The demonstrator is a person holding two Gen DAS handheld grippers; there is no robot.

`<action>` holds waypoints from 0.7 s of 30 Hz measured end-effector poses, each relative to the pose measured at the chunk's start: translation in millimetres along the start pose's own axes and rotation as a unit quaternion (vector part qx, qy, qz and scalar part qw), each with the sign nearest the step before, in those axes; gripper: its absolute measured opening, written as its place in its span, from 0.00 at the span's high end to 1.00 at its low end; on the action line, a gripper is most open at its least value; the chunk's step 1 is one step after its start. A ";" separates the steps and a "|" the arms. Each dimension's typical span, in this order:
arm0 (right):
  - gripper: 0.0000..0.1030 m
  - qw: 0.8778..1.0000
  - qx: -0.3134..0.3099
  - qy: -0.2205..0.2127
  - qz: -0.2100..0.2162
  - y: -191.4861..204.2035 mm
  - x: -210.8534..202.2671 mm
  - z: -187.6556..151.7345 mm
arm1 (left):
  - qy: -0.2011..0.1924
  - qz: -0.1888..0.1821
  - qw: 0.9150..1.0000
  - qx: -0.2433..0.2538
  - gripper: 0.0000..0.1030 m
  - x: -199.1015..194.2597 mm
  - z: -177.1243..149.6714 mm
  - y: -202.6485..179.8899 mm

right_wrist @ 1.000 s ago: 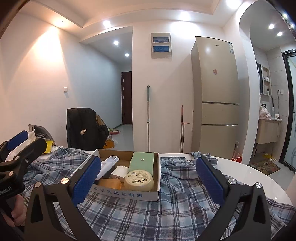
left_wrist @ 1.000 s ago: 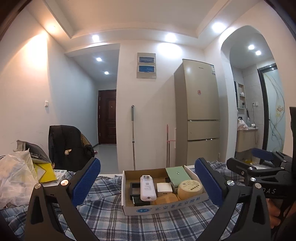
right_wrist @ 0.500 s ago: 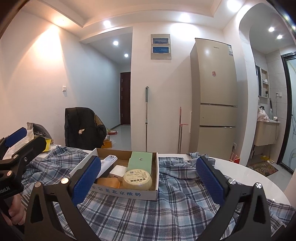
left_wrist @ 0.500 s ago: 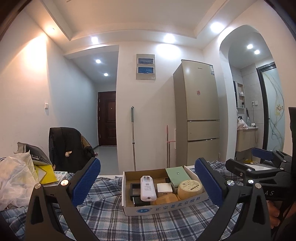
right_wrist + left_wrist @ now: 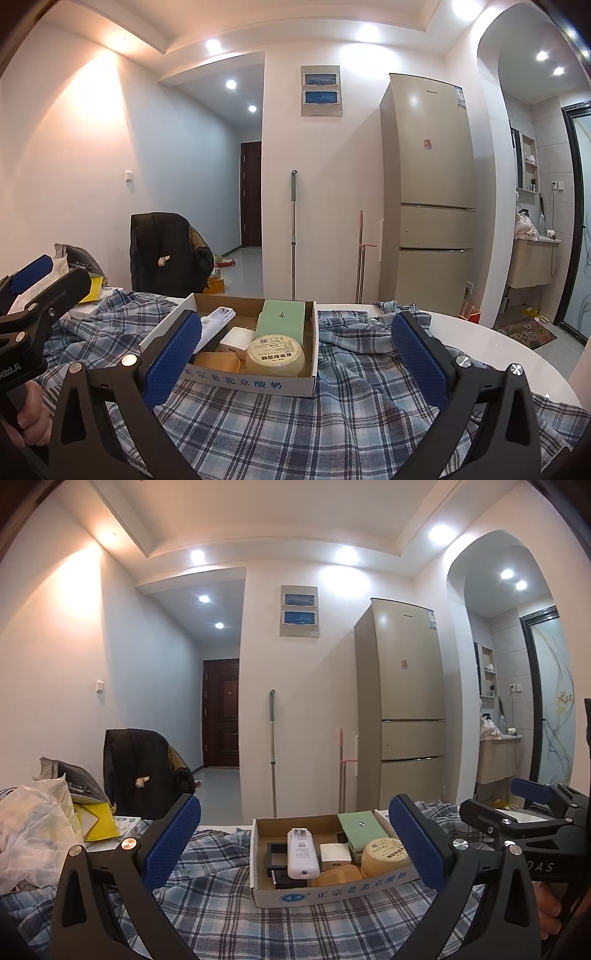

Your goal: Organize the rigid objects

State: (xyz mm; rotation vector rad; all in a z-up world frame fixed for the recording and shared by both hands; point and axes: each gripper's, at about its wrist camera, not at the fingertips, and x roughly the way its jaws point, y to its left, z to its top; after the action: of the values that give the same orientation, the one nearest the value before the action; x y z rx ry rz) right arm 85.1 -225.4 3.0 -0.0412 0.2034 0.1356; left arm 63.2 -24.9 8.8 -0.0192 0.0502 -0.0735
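Cardboard box [image 5: 332, 891] unmoved, plastic bag [image 5: 33, 830] left, fridge [image 5: 404, 709] behind.

box [image 5: 332, 893] on cloth [image 5: 221, 915], fridge [image 5: 402, 701] behind

Bright, even light pours from the recessed ceiling spotlights [image 5: 346, 555], flaring white on the wall [image 5: 77, 590] beside a warm orange patch, while strong fisheye bending curves the fridge [image 5: 430, 192] and archway [image 5: 458, 627], dark vignette fills the corners, and everything stays sharp.
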 end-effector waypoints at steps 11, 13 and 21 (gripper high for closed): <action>0.01 1.000 0.000 0.002 0.001 0.3 -0.1 0.1 | 0.004 -0.002 1.000 -0.003 0.00 1.3 -0.1 0.7; 0.01 1.000 -0.001 0.002 0.001 0.8 -0.2 0.0 | 0.008 0.000 1.000 -0.003 0.00 3.3 -1.4 1.0; 0.01 1.000 -0.002 0.000 0.003 1.3 0.3 0.3 | 0.006 0.000 1.000 0.000 0.00 4.7 -2.2 2.0</action>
State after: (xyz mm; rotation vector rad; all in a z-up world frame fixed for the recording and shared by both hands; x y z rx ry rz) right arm 85.3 -224.1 3.1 -0.0454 0.2036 0.1412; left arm 67.9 -23.3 6.3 -0.0182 0.0630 -0.0734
